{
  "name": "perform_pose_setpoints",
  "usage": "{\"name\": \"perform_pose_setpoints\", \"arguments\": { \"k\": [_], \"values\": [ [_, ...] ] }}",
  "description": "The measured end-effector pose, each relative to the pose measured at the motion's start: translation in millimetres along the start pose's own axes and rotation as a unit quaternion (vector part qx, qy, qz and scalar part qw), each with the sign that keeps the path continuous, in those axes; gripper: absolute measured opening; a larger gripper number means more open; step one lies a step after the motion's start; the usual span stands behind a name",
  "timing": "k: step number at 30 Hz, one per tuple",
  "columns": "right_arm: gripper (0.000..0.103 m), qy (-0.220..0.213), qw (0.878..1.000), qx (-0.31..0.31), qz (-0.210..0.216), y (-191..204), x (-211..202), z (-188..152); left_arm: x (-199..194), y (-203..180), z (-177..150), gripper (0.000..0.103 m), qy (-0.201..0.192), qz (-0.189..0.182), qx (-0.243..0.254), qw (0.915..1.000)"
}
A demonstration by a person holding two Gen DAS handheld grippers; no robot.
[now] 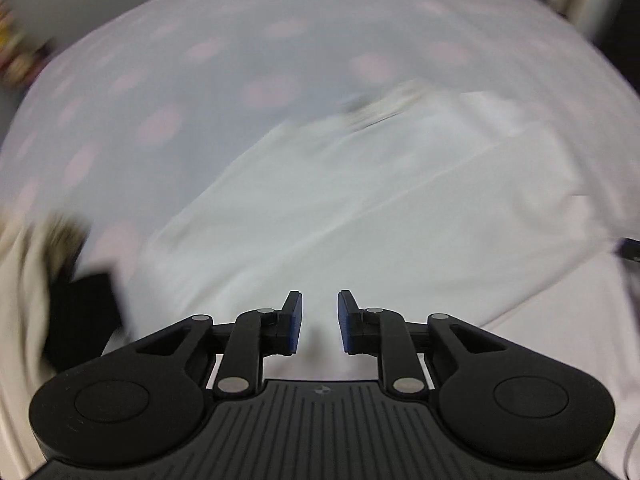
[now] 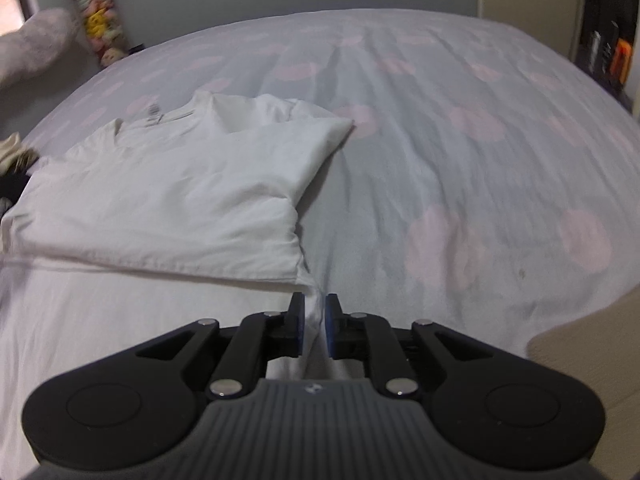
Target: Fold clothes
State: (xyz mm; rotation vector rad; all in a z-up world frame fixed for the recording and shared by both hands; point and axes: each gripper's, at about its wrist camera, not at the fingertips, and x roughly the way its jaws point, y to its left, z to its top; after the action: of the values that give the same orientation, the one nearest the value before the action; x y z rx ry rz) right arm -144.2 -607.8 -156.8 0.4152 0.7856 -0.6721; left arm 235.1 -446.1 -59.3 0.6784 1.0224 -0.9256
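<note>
Pinching white shirt (image 2: 168, 184) hem: right gripper (image 2: 314, 328) | left gripper (image 1: 320, 322) jaws apart above it

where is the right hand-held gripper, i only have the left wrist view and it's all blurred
Observer: The right hand-held gripper sits at the near right corner of the white shirt, with white fabric between its fingers.
Operator: is the shirt already folded
Observer: Partly. One sleeve lies folded in over the body.
Operator: anything right of the shirt
Observer: Only the bedsheet, grey with pink spots.
Operator: and the left hand-held gripper
Observer: The left hand-held gripper is open over the shirt, with nothing between its fingers.
</note>
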Motion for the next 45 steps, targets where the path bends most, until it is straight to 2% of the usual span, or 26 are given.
{"name": "perform_pose_setpoints", "arguments": {
  "k": [5, 10, 15, 18, 21, 26, 34, 35, 37, 39, 42, 45],
  "values": [
    [0.013, 0.001, 0.999, -0.044, 0.011, 4.0, -2.4, -0.2, 11.2, -74.9, 63.2, 0.023, -0.021, -0.043, 0.115, 0.9921],
    [0.013, 0.018, 0.991, -0.127, -0.034, 21.1, 4.8, -3.4, 41.0, -145.7, 109.2, 0.029, -0.017, -0.069, 0.204, 0.9764],
    [0.013, 0.022, 0.981, -0.180, -0.062, 32.4, 10.8, -2.1, 72.8, -192.6, 142.5, 0.029, -0.003, -0.091, 0.251, 0.9636],
    [0.013, 0.021, 0.981, -0.185, -0.059, 33.3, 15.3, -0.6, 87.8, -213.2, 159.3, 0.032, 0.003, -0.095, 0.273, 0.9572],
    [0.013, 0.019, 0.980, -0.191, -0.057, 34.2, 19.9, 0.9, 102.0, -227.9, 177.1, 0.038, 0.003, -0.105, 0.282, 0.9538],
    [0.013, 0.016, 0.978, -0.200, -0.053, 35.6, 27.2, 3.2, 128.0, -241.9, 199.9, 0.039, 0.014, -0.138, 0.268, 0.9534],
    [0.013, -0.002, 0.980, -0.196, -0.037, 34.6, 26.5, 2.8, 170.3, -252.7, 201.4, 0.039, 0.060, -0.154, 0.247, 0.9547],
    [0.013, -0.004, 0.981, -0.193, -0.036, 34.0, 26.2, 3.2, 173.2, -252.8, 200.8, 0.035, 0.064, -0.160, 0.240, 0.9553],
    [0.009, -0.006, 0.982, -0.188, -0.030, 33.5, 24.9, 4.0, 175.0, -254.0, 199.4, 0.008, 0.059, -0.163, 0.231, 0.9574],
    [0.005, -0.008, 0.983, -0.184, -0.023, 33.6, 21.0, 4.9, 175.2, -256.6, 197.3, 0.003, 0.052, -0.160, 0.229, 0.9587],
    [0.004, -0.014, 0.986, -0.163, -0.021, 30.7, 12.6, 7.3, 169.6, -262.7, 194.8, 0.002, 0.026, -0.138, 0.242, 0.9599],
    [0.003, -0.006, 0.988, -0.151, -0.023, 26.9, 11.3, 6.4, 168.4, -262.7, 198.8, 0.002, 0.007, -0.128, 0.226, 0.9655]
  ]
}}
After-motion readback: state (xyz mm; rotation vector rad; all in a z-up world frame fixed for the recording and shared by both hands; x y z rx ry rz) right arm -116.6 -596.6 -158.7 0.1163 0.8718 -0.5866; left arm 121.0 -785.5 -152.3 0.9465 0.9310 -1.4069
